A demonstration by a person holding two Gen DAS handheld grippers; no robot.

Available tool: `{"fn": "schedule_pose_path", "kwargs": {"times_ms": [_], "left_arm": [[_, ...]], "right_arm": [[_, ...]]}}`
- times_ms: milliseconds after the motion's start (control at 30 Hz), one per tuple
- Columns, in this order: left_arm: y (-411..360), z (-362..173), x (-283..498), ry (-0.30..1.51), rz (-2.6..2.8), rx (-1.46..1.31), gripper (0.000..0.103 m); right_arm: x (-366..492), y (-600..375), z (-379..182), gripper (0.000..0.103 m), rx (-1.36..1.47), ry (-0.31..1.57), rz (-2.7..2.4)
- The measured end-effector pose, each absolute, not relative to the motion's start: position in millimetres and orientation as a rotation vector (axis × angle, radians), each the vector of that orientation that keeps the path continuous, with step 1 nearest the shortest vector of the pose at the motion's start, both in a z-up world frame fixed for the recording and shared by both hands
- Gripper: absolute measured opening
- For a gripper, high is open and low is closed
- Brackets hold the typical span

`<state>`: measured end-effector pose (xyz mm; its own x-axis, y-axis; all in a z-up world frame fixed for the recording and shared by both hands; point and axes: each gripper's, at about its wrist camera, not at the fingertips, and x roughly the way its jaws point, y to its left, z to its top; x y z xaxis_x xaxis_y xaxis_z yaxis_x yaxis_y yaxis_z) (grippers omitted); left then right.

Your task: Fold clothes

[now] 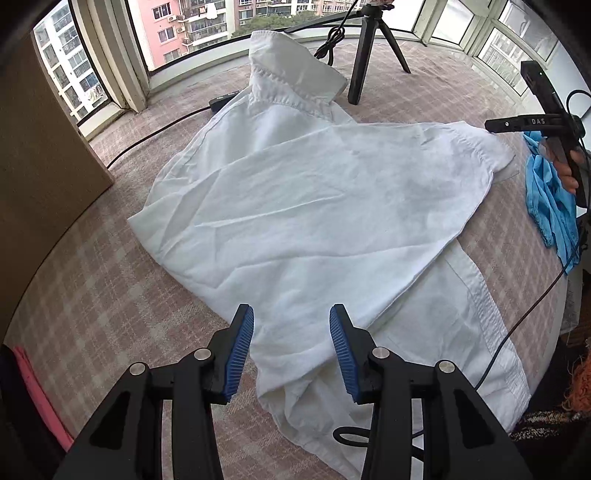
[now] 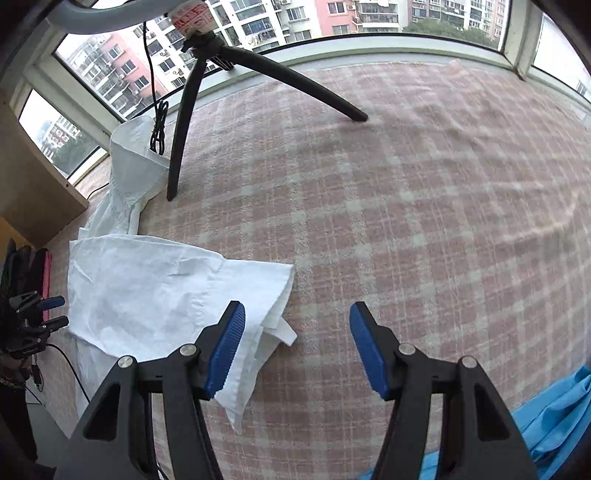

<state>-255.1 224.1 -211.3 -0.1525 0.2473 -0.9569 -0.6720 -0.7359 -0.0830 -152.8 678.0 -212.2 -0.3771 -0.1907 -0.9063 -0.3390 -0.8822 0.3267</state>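
Left gripper (image 1: 291, 349) points steeply down over the near hem of the white shirt (image 1: 314, 206), blue pads partly apart, cloth below them but not pinched. Right gripper (image 2: 297, 347) also tilted downward, jaws wider, nothing between them; its left pad hangs above the shirt's folded sleeve cuff (image 2: 273, 295). Shirt lies spread on the pink plaid cover (image 2: 424, 206), collar toward the windows (image 2: 354, 18). Black tripod (image 2: 207, 92) stands beside the collar; blue garment (image 1: 550, 206) at the cover's right edge.
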Motion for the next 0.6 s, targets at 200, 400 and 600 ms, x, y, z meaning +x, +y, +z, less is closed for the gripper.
{"fn": "schedule_pose_path", "kwargs": {"times_ms": [200, 400, 600], "left_arm": [[237, -210, -252, 0.539, 1.948, -1.536, 0.041], [242, -217, -253, 0.547, 1.914, -1.557, 0.041], [236, -228, -258, 0.537, 1.905, -1.591, 0.041]], "right_arm": [[-119, 698, -235, 0.059, -1.541, 1.364, 2.395], [-142, 675, -254, 0.059, -1.699, 1.431, 2.370], [-167, 634, -227, 0.007, -1.705, 1.287, 2.531]]}}
